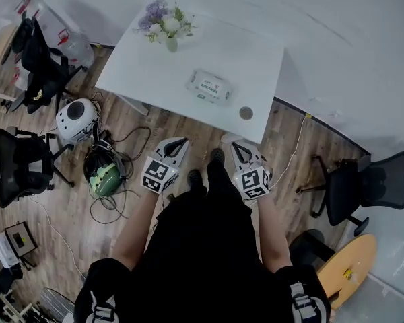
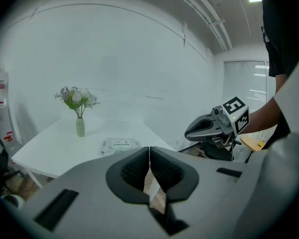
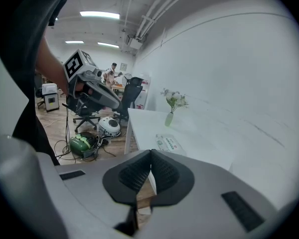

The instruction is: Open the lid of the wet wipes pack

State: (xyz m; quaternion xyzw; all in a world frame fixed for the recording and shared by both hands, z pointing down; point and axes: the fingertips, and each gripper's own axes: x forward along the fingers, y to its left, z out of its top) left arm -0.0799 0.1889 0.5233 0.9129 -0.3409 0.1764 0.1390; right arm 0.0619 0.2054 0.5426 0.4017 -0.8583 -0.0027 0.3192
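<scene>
Table: white table (image 1: 256,59), its near edge just ahead of both grippers.
Left gripper (image 1: 178,143): jaws closed together with nothing between them, short of the table.
Right gripper (image 1: 238,147): jaws pressed together, empty, also short of the table.
Wet wipes pack (image 1: 209,87): flat on the table, label up, ahead and between the grippers. Neither is clearly nearer. Its long axis runs left to right, roughly along the near edge.
Lid: too small to tell which way it opens.
</scene>
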